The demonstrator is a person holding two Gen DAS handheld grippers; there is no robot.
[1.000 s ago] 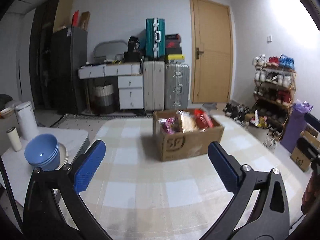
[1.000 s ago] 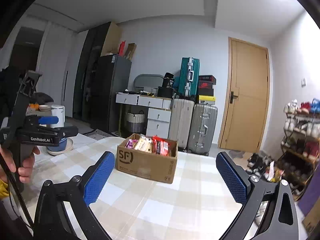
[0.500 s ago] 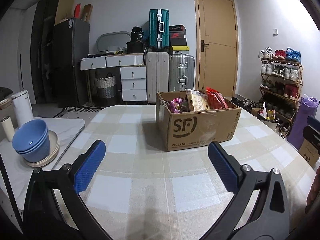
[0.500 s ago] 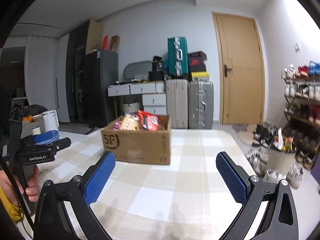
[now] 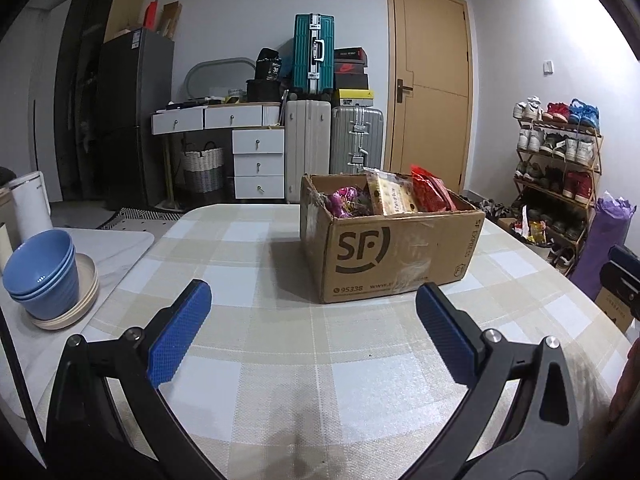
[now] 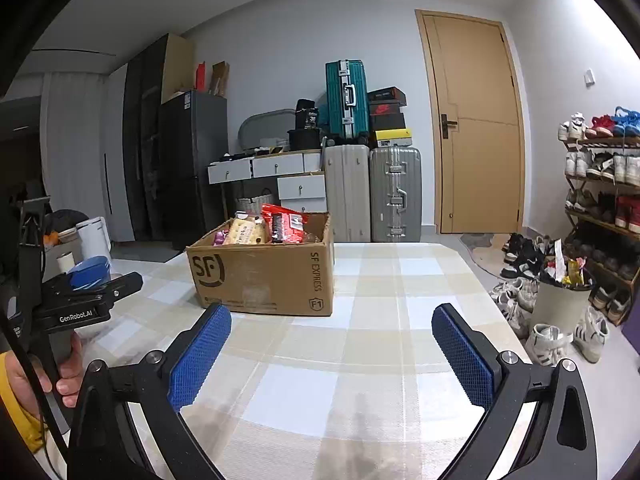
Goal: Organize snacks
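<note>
Both grippers wide open, empty: left gripper (image 5: 313, 330), right gripper (image 6: 331, 344). Box (image 5: 400, 256) of snacks (image 5: 390, 198) on table (image 5: 280, 380), 12 o'clock of left, 11 o'clock of right.

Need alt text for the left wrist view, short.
An open left hand-held gripper hovers over a checked tablecloth, facing an SF cardboard box packed with snack bags. Stacked blue bowls sit at left.
</note>
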